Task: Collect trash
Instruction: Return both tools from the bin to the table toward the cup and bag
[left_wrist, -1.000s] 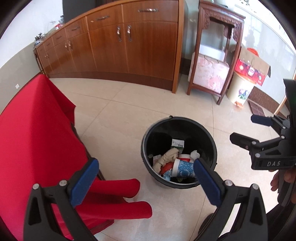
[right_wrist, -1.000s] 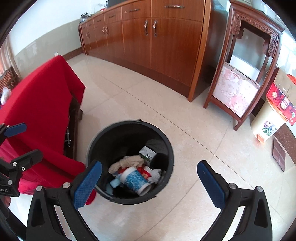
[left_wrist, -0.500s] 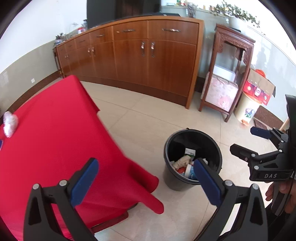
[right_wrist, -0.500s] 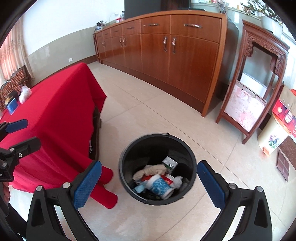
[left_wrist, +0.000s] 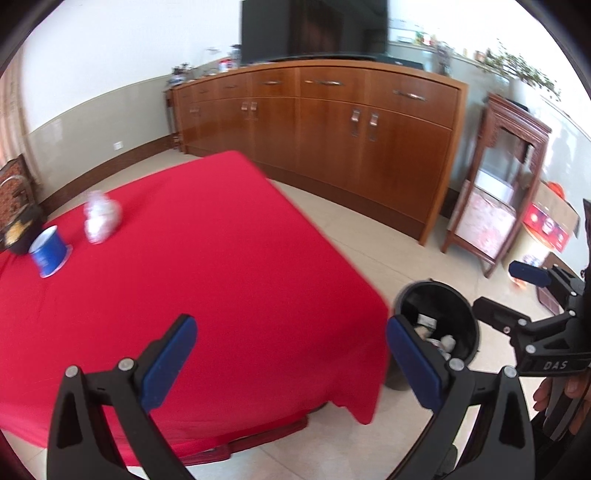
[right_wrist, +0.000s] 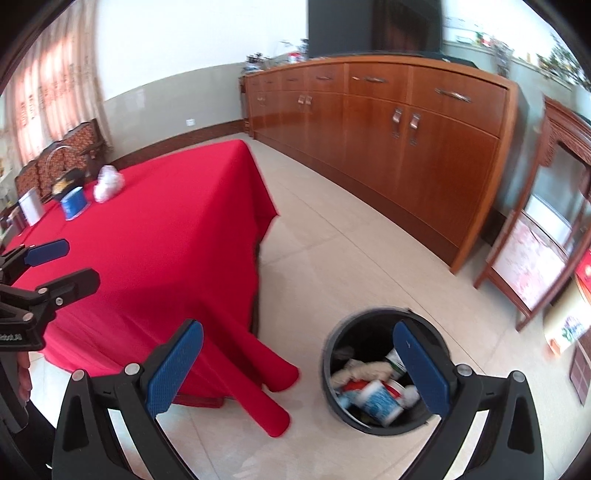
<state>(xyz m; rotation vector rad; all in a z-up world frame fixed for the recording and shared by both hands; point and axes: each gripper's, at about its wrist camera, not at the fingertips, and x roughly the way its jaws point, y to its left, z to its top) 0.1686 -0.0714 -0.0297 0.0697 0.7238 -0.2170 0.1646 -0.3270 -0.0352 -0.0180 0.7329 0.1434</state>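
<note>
A black trash bin (right_wrist: 332, 354) (left_wrist: 465, 325) stands on the floor by the table's corner, holding several pieces of trash, among them a blue-and-white cup (right_wrist: 380, 400). On the red tablecloth (left_wrist: 192, 266) (right_wrist: 155, 229) at the far left lie a blue paper cup (left_wrist: 48, 251) (right_wrist: 74, 203) and a crumpled white wad (left_wrist: 99, 218) (right_wrist: 107, 182). My left gripper (left_wrist: 288, 354) is open and empty above the table's near edge. Over the floor beside the bin, my right gripper (right_wrist: 299, 369) is open and empty too.
A long wooden sideboard (left_wrist: 332, 125) lines the back wall, with a carved wooden stand (left_wrist: 495, 192) to its right. Cardboard boxes (left_wrist: 550, 221) sit at the far right. A dark basket (right_wrist: 66, 181) and a white container (right_wrist: 31, 206) sit at the table's far end.
Both grippers have lifted and tilted up away from the bin toward the table. The table top, blue cup and white wad have come into view. Both stayed open.
</note>
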